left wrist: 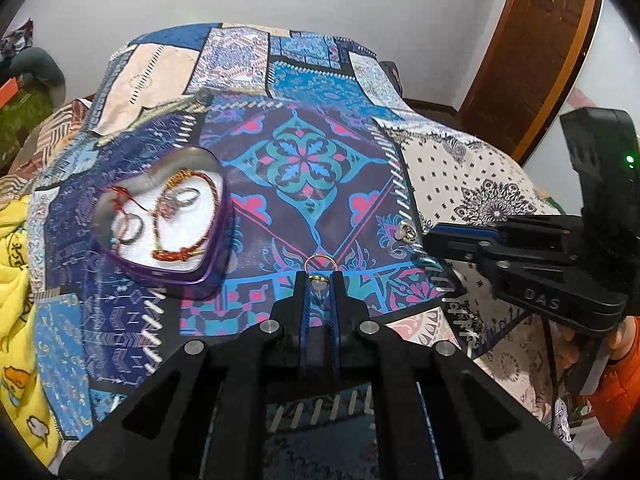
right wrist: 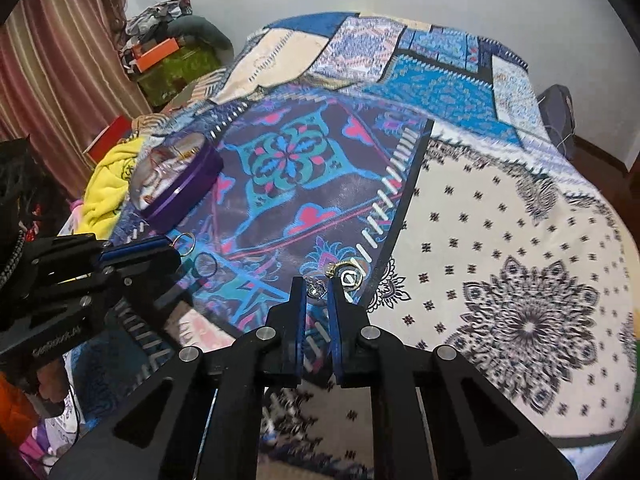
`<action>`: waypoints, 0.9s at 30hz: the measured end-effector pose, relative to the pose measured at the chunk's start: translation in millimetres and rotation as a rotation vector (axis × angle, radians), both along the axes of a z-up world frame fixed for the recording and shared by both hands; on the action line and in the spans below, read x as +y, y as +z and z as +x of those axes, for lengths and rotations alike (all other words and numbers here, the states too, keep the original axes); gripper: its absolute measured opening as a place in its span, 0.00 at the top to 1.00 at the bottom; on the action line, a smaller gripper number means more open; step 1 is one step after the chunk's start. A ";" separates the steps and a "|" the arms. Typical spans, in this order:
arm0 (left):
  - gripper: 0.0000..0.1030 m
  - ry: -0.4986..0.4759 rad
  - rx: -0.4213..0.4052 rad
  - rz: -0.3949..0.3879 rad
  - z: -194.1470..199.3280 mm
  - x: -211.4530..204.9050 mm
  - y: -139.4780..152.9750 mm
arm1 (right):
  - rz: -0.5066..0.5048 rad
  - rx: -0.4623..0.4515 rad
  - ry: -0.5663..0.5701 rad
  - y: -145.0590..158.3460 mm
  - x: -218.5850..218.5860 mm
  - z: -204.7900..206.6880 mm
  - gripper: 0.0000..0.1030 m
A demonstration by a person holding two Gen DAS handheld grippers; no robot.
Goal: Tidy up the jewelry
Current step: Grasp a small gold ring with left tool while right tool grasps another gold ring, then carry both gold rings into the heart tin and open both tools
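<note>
Left gripper (left wrist: pixel 320 280) fingers clamped on thin gold ring with pale stone (left wrist: pixel 319 271) over patchwork bedspread (left wrist: pixel 304 168); purple heart-shaped tin (left wrist: pixel 160 216) at 10 o'clock. Right gripper (right wrist: pixel 317 285) fingers apart around silver jewelry piece (right wrist: pixel 316 289)

open bedspread (left wrist: pixel 304 160) centre, heart tin (left wrist: pixel 160 216) left

The letters "DAS" stand in raised black on the black body of the right gripper (left wrist: pixel 424 240), well right of the left gripper's jaws. In the right wrist view, a line of lettering on the left gripper's (right wrist: pixel 176 246) body, left of the jaws, is too blurred to read.
</note>
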State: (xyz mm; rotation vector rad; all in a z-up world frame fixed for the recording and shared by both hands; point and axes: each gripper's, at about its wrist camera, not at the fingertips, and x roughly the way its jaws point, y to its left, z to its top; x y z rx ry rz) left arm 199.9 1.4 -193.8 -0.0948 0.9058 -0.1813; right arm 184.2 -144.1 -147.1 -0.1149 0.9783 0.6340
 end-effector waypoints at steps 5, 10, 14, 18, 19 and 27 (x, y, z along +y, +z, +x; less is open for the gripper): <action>0.92 0.018 -0.038 0.001 -11.9 6.8 17.5 | 0.021 -0.056 -0.014 27.4 -3.4 -8.0 0.91; 0.92 0.040 -0.089 0.006 -24.9 16.0 39.0 | 0.043 -0.113 -0.014 52.1 2.2 -10.9 0.91; 0.92 0.059 -0.126 0.009 -33.2 26.2 52.9 | 0.063 -0.152 -0.003 67.5 13.3 -12.5 0.91; 0.92 0.078 -0.159 0.019 -39.1 38.6 66.2 | 0.080 -0.172 0.017 75.8 26.8 -15.5 0.91; 0.92 0.085 -0.169 0.021 -40.5 42.8 69.8 | 0.085 -0.177 0.024 77.8 32.0 -15.4 0.91; 0.92 0.131 -0.214 0.035 -43.8 69.2 83.1 | 0.123 -0.189 0.078 85.6 69.5 -13.9 0.91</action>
